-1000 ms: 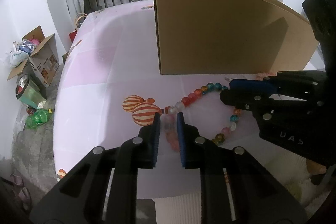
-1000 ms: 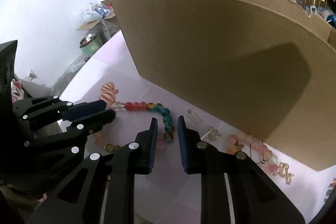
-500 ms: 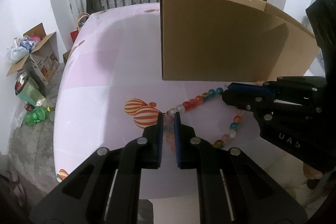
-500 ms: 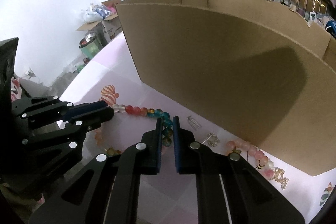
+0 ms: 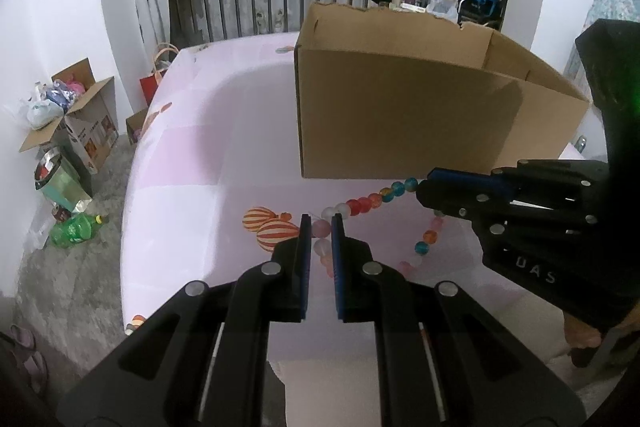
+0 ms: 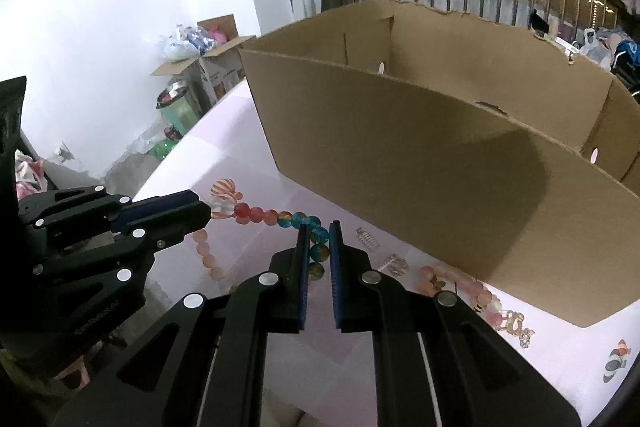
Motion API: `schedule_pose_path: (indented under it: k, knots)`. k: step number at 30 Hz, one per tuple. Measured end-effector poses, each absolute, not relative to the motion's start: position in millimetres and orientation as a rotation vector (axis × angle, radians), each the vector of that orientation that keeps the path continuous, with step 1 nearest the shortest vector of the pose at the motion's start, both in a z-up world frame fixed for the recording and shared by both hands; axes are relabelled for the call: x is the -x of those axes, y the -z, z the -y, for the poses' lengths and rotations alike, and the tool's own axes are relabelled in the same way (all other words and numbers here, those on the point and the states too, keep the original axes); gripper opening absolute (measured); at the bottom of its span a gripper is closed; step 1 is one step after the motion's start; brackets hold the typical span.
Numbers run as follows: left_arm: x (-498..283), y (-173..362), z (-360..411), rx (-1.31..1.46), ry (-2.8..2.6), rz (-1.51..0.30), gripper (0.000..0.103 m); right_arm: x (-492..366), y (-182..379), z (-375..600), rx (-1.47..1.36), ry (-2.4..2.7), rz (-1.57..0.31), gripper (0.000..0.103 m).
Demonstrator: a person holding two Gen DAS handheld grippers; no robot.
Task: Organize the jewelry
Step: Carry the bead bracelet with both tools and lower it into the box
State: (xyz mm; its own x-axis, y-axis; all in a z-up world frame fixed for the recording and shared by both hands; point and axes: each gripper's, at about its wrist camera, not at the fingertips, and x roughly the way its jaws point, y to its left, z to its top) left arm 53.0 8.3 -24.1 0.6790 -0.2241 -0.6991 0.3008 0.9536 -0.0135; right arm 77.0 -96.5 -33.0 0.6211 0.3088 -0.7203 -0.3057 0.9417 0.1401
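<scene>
Pink tablecloth (image 5: 180, 195) under everything; left gripper (image 5: 321, 227), wider a second ago, now pinches the bead necklace (image 5: 360, 205) at its pale beads; right gripper (image 6: 319, 233) likewise clamps the teal beads; both have lifted, probably toward the cardboard box (image 6: 440, 155).

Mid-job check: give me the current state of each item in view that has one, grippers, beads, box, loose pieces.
left gripper: shut on the bead necklace, pale pink beads between its pads.
right gripper: shut on the bead necklace at its blue-green beads.
bead necklace: strung between both grippers, the rest hanging in a loop.
cardboard box: open-topped, upright on the table.
pink bracelet: lying by the box wall, untouched.
small silver pieces: loose on the cloth.
</scene>
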Motion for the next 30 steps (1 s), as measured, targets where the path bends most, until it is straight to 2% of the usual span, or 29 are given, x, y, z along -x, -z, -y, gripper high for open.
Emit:
schedule_pose_path:
  k: [18,24,30]
  knots:
    - [-15.0,-32.8,3.2,-0.116,0.301,-0.614,0.009,-47.9,-11.2,113.6,-0.04,-0.349,-0.693,0.01]
    - [-12.4,-76.7,10.8,-0.116,0.353,-0.518,0.009,-44.2,-44.7,121.9,-0.036,-0.361,-0.596,0.01]
    - [-43.8,-128.4,23.8,-0.092,0.444,-0.442,0.009,-71.9,-84.4,136.6,-0.036,-0.364,-0.515,0.01]
